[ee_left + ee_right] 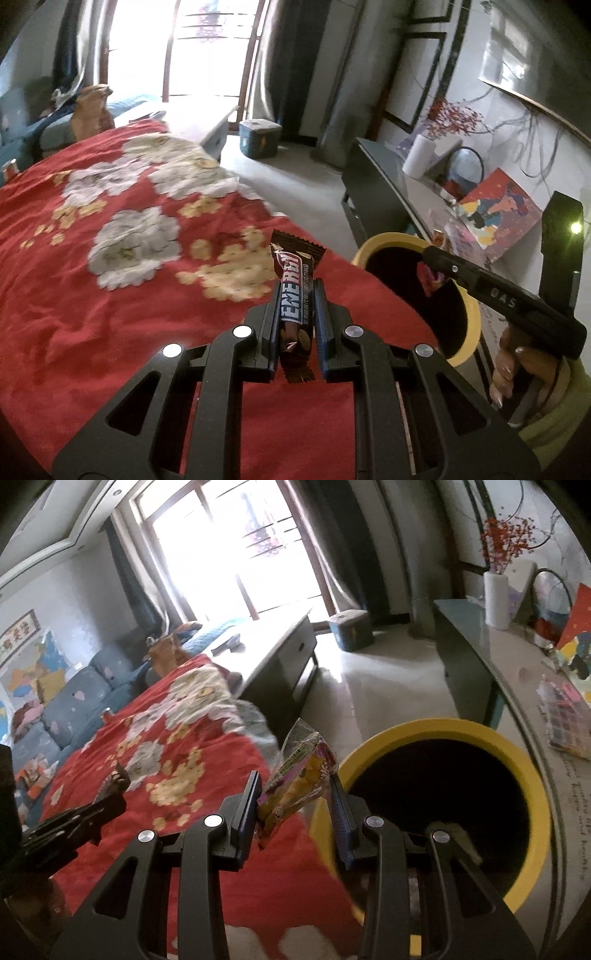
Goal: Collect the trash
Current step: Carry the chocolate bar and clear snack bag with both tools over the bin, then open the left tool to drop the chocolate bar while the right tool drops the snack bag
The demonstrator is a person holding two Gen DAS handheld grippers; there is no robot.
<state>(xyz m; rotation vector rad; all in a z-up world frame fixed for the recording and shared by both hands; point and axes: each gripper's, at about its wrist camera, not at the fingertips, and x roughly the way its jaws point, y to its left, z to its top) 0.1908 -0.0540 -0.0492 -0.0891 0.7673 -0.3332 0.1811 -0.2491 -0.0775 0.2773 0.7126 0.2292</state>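
Energy bar wrapper [295, 295] upright between left gripper [297, 291] pads — seemingly pinched.

red floral cloth [110, 302] covers the surface.

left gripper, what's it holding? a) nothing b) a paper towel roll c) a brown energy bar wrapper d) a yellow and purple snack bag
c: in the left wrist view the left gripper is shut on the brown energy bar wrapper; the yellow and purple snack bag sits in the right gripper.
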